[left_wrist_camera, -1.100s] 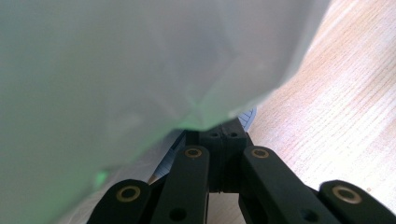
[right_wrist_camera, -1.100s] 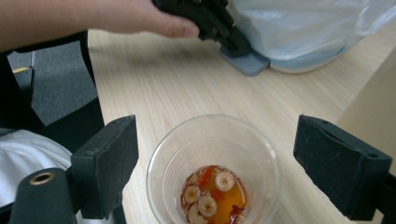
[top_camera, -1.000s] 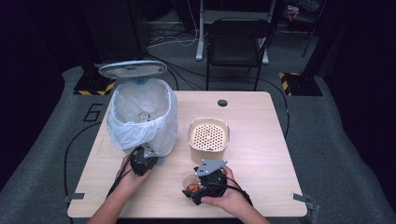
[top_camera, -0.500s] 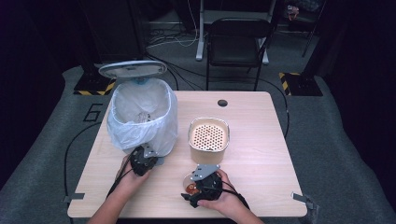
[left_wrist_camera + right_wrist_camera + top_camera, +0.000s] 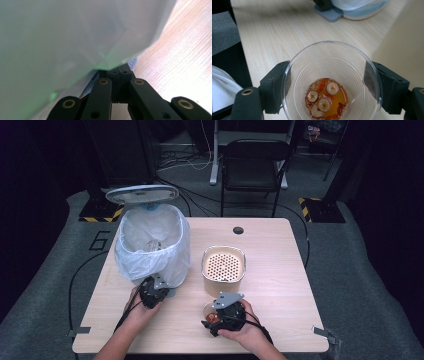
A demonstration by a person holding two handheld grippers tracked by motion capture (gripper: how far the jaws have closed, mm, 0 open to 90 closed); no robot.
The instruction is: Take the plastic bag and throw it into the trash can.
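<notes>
Wooden table (image 5: 280, 285): right gripper (image 5: 327, 82), closing, grasps the cup (image 5: 332, 75); left gripper (image 5: 119, 72) is clenched, perhaps on the bin bag (image 5: 62, 37).

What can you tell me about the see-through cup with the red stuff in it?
The cup is clear ridged plastic, upright and open-topped, on the wooden table in front of the beige strainer basket. At its bottom sits a little orange liquid with round sliced pieces and small red bits. The right gripper has just been closing, its pads against both sides.
</notes>
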